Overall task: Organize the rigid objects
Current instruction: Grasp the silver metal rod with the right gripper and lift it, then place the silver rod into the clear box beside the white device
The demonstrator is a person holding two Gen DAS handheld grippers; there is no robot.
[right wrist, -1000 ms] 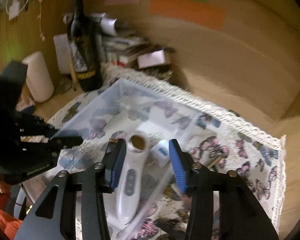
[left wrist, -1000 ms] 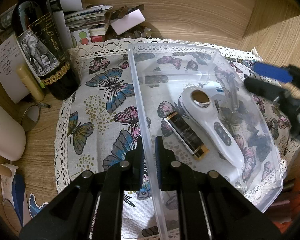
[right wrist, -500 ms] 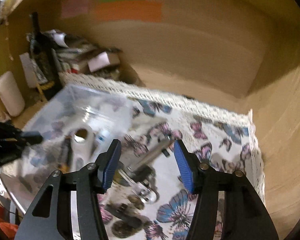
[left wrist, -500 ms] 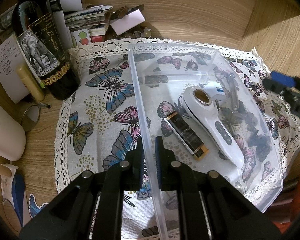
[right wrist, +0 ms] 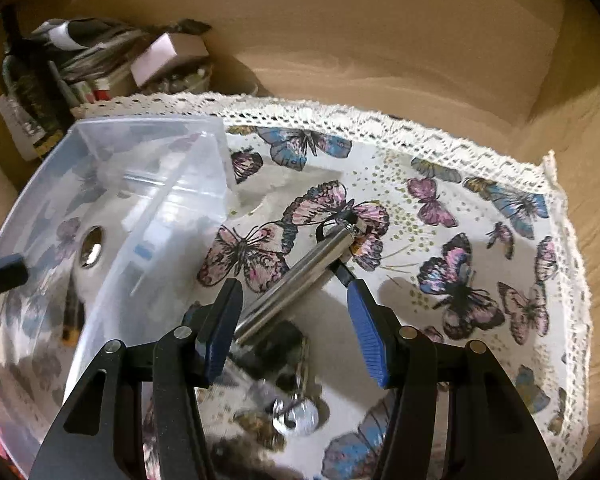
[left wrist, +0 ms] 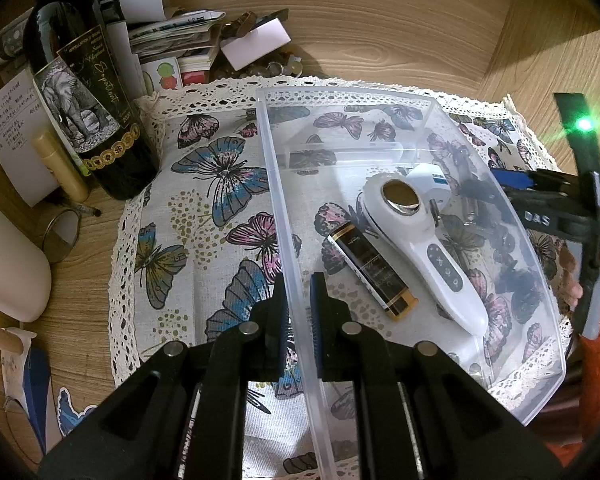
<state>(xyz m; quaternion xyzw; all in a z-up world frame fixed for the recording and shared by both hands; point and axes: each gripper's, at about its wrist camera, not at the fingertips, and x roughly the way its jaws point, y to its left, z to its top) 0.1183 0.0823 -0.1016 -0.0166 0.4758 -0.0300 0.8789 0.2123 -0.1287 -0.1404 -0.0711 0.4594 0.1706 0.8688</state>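
A clear plastic bin stands on a butterfly cloth. My left gripper is shut on the bin's near left wall. Inside the bin lie a white handheld device, a black and gold bar and a small white box with a blue label. My right gripper is open just above a silver metal cylinder that lies on the cloth to the right of the bin. It also shows at the right edge of the left wrist view. A blurred bunch of keys lies below the cylinder.
A dark wine bottle stands left of the cloth, with a stack of papers and cards behind it. A white roll and a small round mirror lie at far left. Wooden walls close the back and right.
My right gripper has swung from over the bin to the right and down, over the silver cylinder on the cloth. My left gripper and the bin have not moved.
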